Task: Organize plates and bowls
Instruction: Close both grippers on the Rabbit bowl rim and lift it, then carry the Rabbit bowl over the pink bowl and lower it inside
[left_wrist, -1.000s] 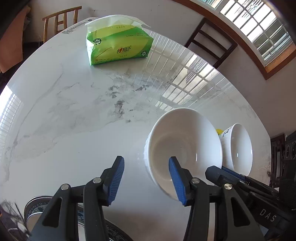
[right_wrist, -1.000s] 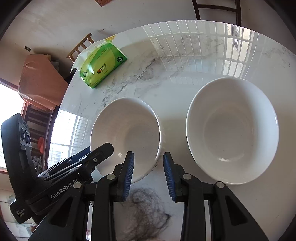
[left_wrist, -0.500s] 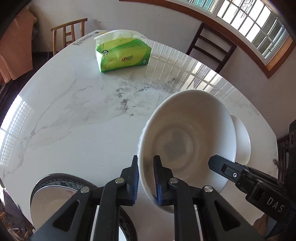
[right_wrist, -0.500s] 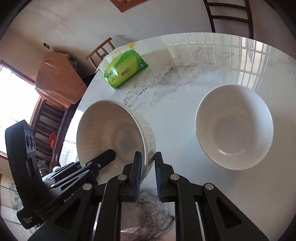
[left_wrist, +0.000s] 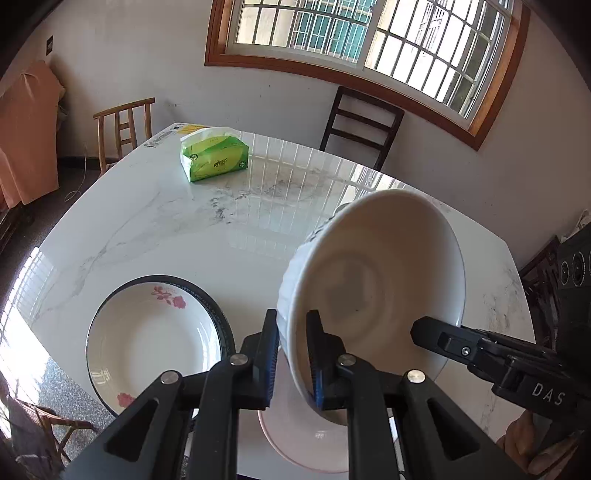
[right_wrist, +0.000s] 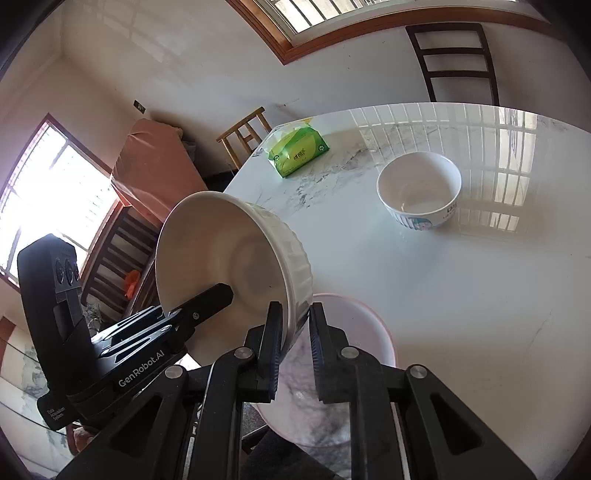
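Bowls here look empty. Both grippers pinch one ribbed white bowl (left_wrist: 373, 291) by its rim: the left gripper (left_wrist: 291, 354) on one side, the right gripper (right_wrist: 293, 341) on the other. It hangs tilted above a pink plate (right_wrist: 354, 325) at the near edge of the surface (left_wrist: 207, 236). A flowered plate (left_wrist: 155, 332) lies to the left, a small printed bowl (right_wrist: 419, 190) stands well apart. The middle is bare marble.

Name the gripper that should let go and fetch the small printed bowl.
Probably the right gripper: the small printed bowl lies open ahead of it, while the left gripper also clamps the ribbed bowl.
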